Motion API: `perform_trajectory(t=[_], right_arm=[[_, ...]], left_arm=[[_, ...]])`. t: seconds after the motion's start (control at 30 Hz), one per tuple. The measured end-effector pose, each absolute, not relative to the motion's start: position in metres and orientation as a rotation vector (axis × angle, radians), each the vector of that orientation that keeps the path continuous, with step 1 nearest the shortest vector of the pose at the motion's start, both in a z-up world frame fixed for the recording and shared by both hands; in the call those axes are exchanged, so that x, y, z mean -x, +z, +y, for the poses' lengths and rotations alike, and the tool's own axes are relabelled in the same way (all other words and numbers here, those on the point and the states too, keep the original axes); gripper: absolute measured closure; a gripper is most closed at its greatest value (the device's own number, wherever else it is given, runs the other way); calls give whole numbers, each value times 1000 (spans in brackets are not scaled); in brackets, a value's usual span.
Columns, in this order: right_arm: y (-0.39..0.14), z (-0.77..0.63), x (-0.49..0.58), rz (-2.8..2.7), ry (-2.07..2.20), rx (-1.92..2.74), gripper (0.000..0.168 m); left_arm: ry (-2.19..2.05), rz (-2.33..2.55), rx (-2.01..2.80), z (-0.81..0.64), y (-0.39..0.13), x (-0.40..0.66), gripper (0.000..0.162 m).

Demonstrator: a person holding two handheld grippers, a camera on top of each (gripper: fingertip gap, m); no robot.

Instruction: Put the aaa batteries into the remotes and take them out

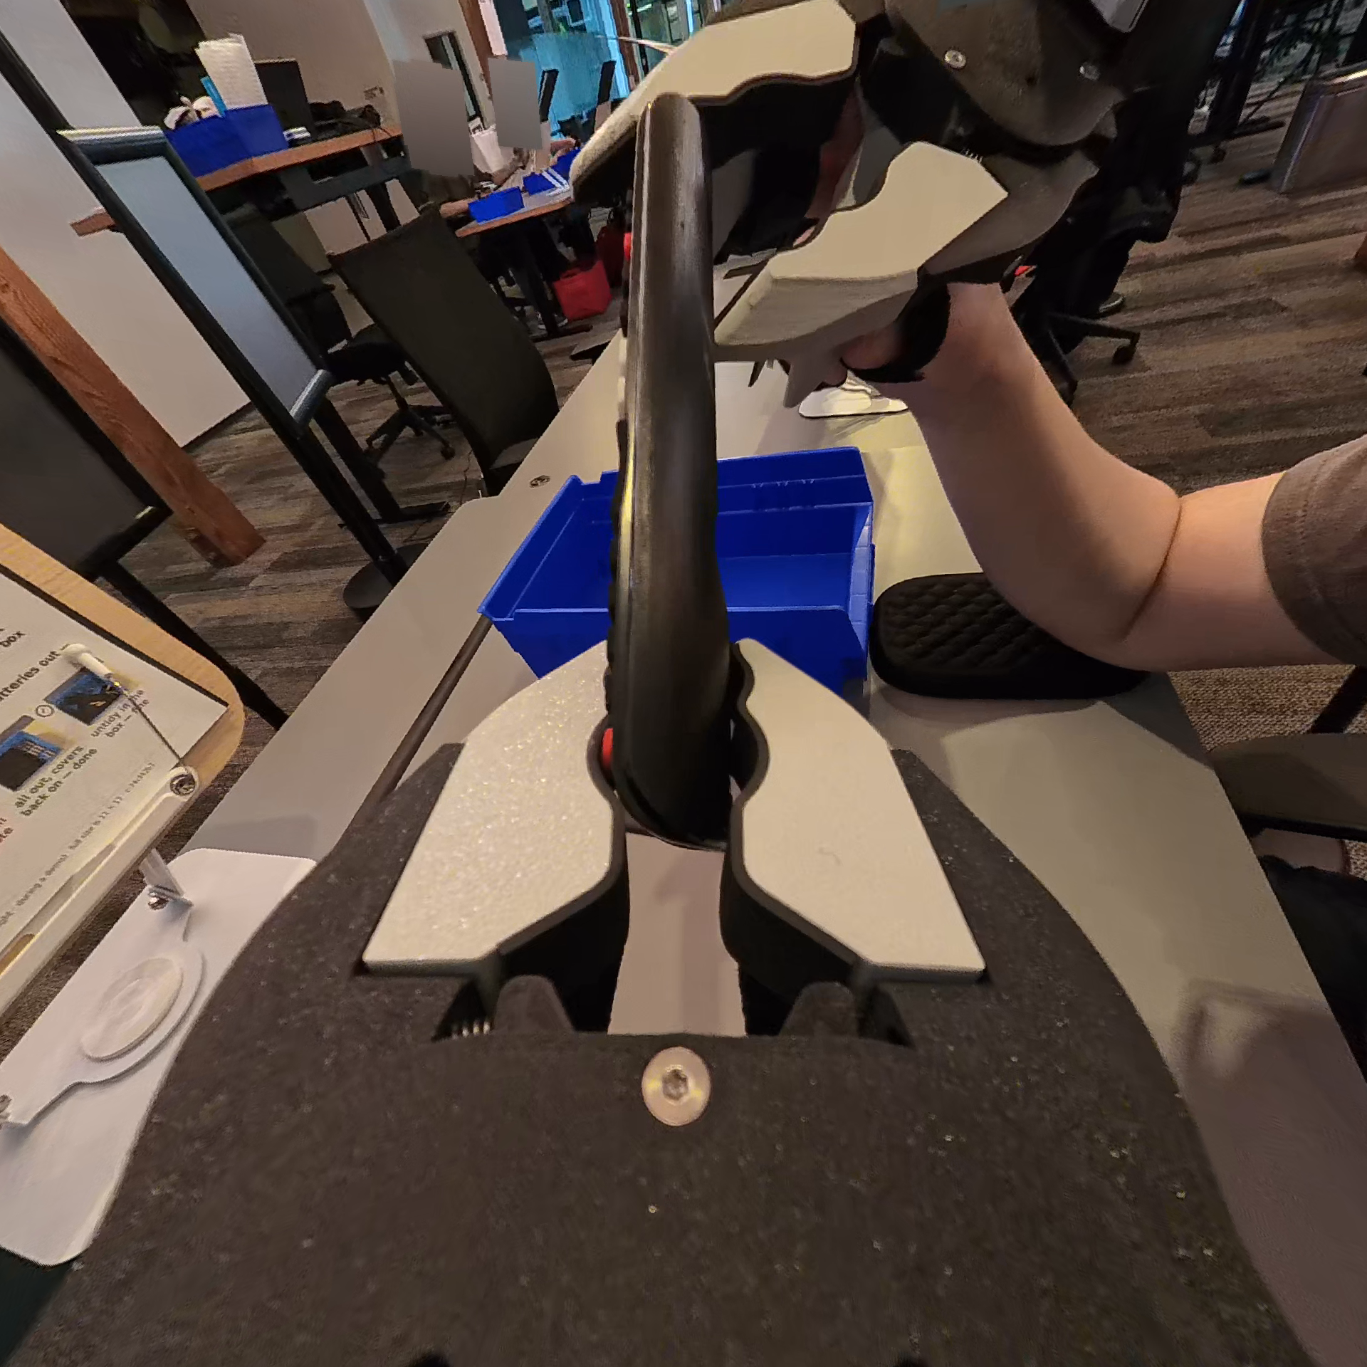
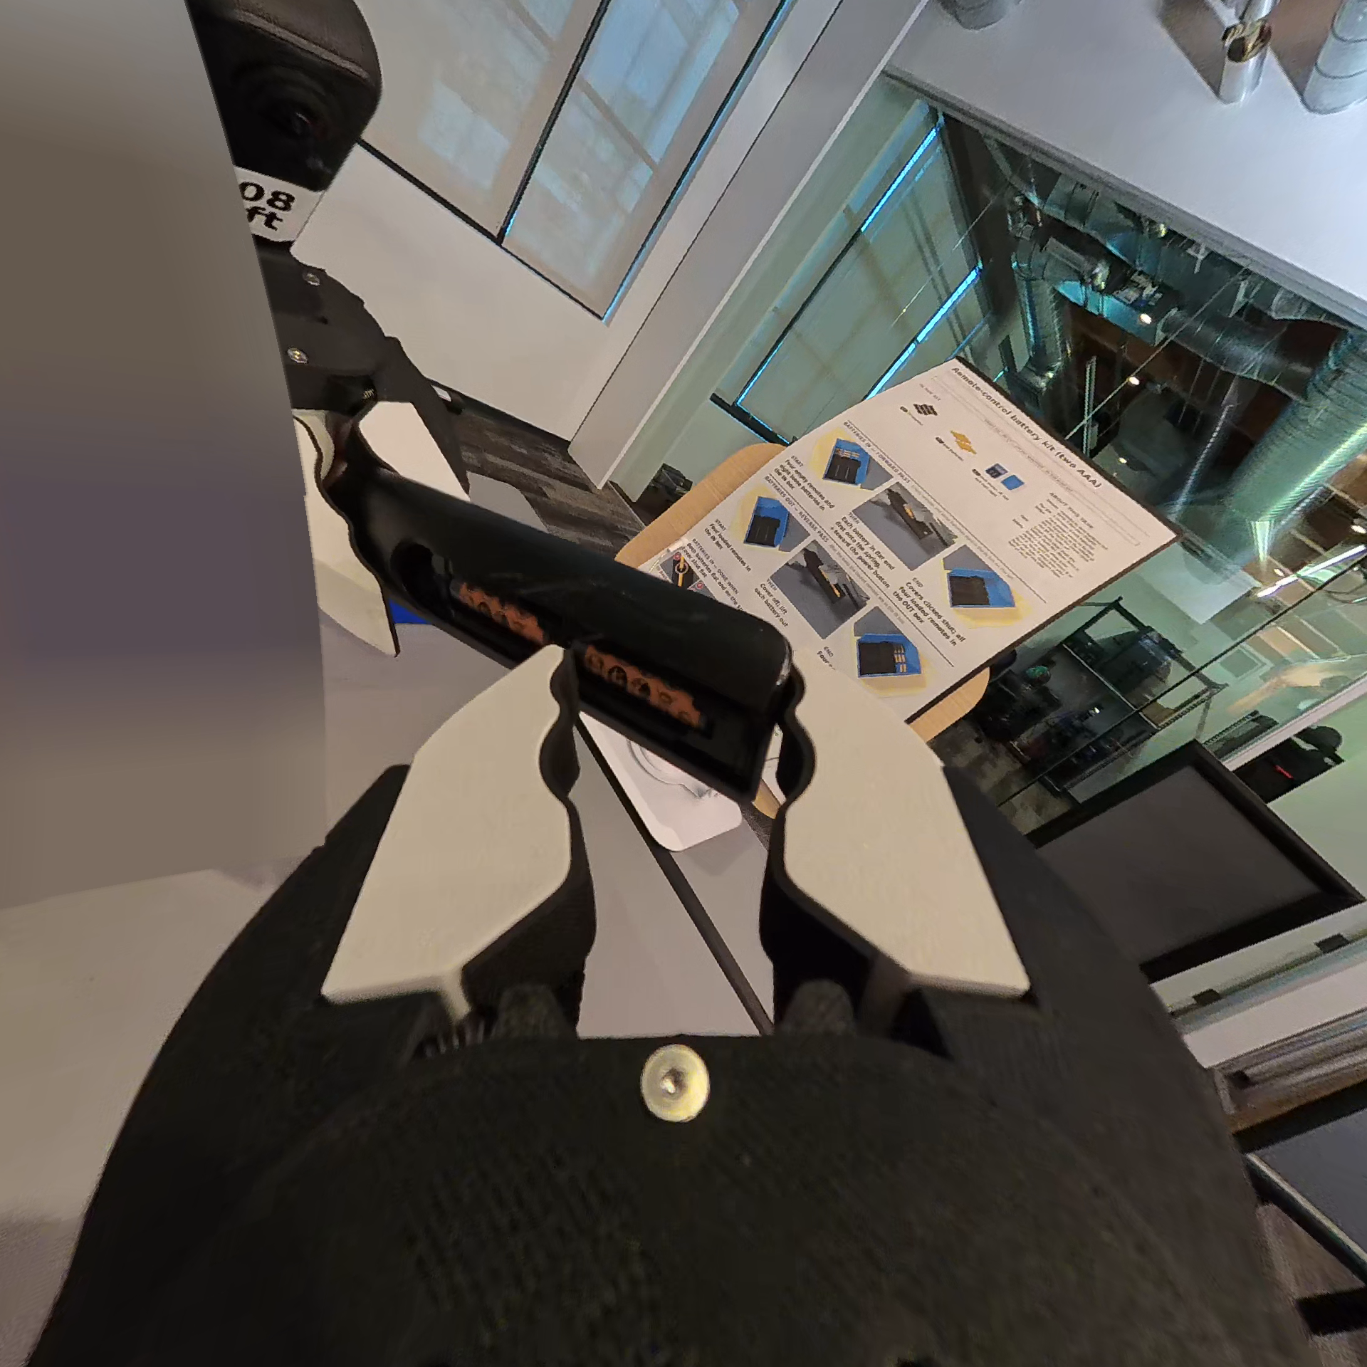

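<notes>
In the left wrist view, the black remote is clamped on edge by the left gripper above the blue bin on the worktop. In the right wrist view, its far end is clamped by the right gripper; orange batteries are seen in its open compartment.

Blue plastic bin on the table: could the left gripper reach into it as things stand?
Probably not yet: the left gripper is shut on the black remote, also held by the right gripper. The bin itself lies open ahead.
</notes>
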State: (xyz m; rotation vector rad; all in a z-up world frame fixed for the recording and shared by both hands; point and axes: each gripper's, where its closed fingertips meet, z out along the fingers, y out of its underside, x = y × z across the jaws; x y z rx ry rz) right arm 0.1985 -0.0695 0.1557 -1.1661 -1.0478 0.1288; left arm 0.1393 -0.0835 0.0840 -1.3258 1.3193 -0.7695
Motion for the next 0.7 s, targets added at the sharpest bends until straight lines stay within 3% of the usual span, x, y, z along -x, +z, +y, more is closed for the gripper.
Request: perform_trajectory(t=[0.7], right_arm=[[156,-77,-195,-1069,265,1180,129]], left_arm=[[-827,1324,1347,-81,87,-129,138]])
